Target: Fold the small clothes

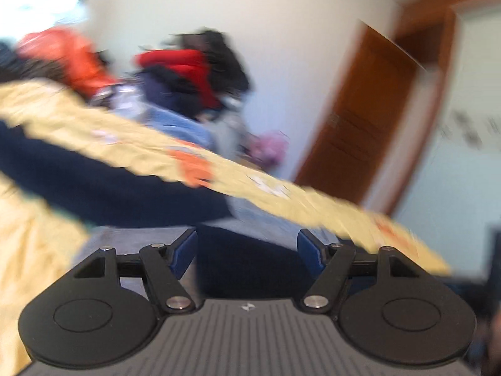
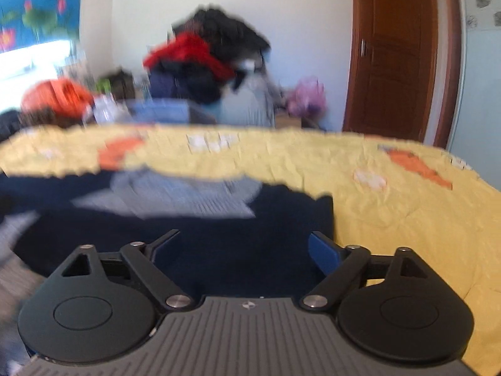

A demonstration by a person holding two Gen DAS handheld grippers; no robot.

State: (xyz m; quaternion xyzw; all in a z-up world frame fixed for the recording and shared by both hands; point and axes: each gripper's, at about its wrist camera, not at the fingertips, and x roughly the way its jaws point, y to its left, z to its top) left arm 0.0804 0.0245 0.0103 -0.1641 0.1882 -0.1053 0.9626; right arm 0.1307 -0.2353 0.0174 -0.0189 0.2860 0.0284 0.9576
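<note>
A crinkled yellow bedspread printed with orange carrots and small white patches point(image 2: 391, 200) covers the surface I work on, filling the near and right side of my right wrist view and crossing my left wrist view point(image 1: 131, 153) as a tilted band. Both views are blurred.

On the yellow bedspread lies the small garment I am folding, a dark navy knitted top with a pale blue-and-white striped collar or panel point(image 2: 188, 244). In the right view it is spread flat at the near left, its right edge meeting bare yellow cloth, and the striped part sits on its far side. In the left view the same navy fabric point(image 1: 103, 188) stretches across the near left, with pale blue cloth showing just beyond it.

Far behind, against a white wall point(image 2: 281, 31), a heap of red, black and navy clothes point(image 2: 203, 62) is piled up. To its left sits an orange rounded item point(image 2: 56, 97), too blurred to identify, and to its right a purple bundle point(image 2: 305, 97). A brown wooden door point(image 2: 391, 56) stands at the far right.

My right gripper point(image 2: 247, 250) hangs over the navy top with its blue-padded fingers spread wide and nothing pinched between them. My left gripper point(image 1: 247, 250) is likewise spread apart above navy fabric, gripping nothing.
</note>
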